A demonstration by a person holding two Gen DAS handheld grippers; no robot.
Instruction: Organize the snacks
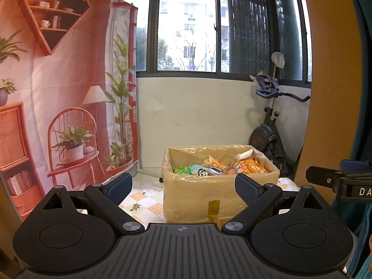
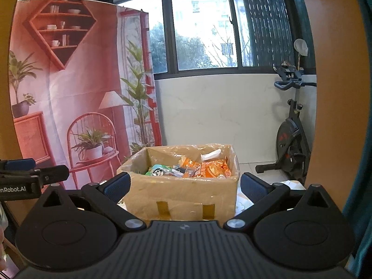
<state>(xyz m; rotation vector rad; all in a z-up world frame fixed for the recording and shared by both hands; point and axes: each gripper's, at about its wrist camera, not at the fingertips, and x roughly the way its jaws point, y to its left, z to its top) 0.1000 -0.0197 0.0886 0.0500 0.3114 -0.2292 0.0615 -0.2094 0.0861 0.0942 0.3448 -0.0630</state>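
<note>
Through the left wrist camera, you are holding the left gripper (image 1: 183, 186) with its jaws spread wide and nothing between them, short of the cardboard box (image 1: 197, 200) on the patterned tablecloth (image 1: 141, 197). The box is sitting straight ahead, apart from your fingertips. The clear plastic liner (image 1: 167, 162) is draping over its rim, and you are risking snagging that film with a fingertip if you dive in low over the near wall; a snag would likely drag the liner, or the light box, toward you. Inside, the snacks (image 1: 218, 168) are lying jumbled: an orange packet (image 1: 250, 166) at the right, a green one (image 1: 182, 169) at the left, smaller wrappers between. The right gripper is edging in at the far right of this view.

Through the right wrist camera, you are keeping the right gripper (image 2: 183, 186) just as wide and just as empty, with the box (image 2: 179, 197) centred beyond it. The orange packets (image 2: 212, 168) are overlapping here, so pinching one may well lift its neighbour too. Both tools are pointing at the same opening, so reaching together could make them collide.
</note>
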